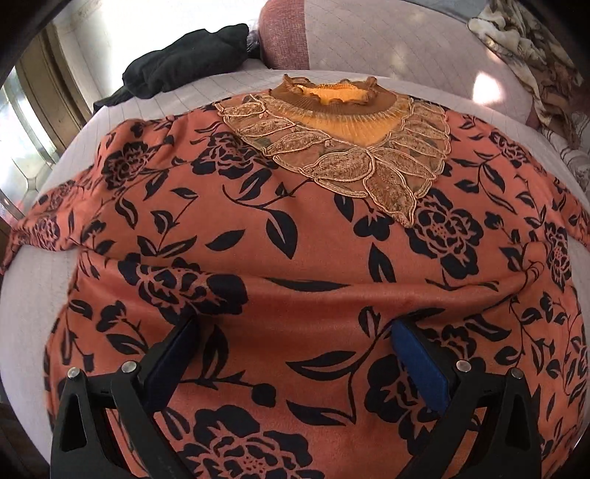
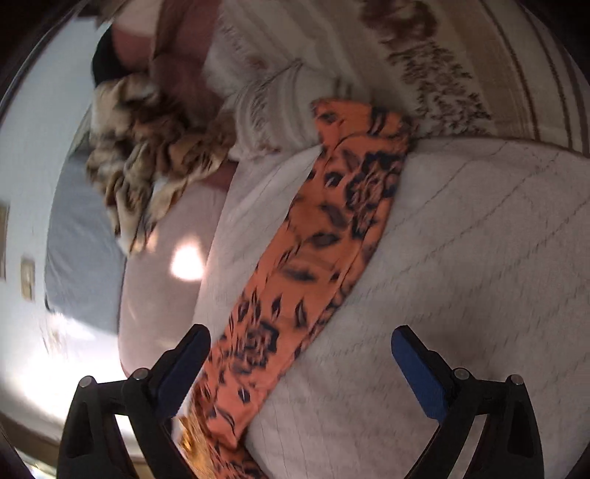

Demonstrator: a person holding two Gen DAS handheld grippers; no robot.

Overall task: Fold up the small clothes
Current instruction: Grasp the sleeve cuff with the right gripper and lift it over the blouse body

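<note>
An orange blouse [image 1: 317,258] with a black flower print lies spread face up on a pale quilted bed [image 1: 48,294]. Its gold lace collar [image 1: 332,147] is at the far end. My left gripper [image 1: 295,328] hovers over the lower body of the blouse, jaws wide apart and holding nothing. In the blurred right wrist view, one sleeve [image 2: 313,258] runs diagonally across the quilt [image 2: 461,276]. My right gripper [image 2: 300,333] is open above it, and the sleeve passes between the fingers close to the left finger [image 2: 184,361]. No pad presses on the cloth.
A black garment [image 1: 184,62] lies at the far left of the bed near a window [image 1: 22,154]. A pink cushion [image 1: 284,33] stands behind the collar. A tiger-striped furry blanket [image 1: 527,48] [image 2: 147,154] and a beige patterned blanket [image 2: 442,55] are piled past the sleeve.
</note>
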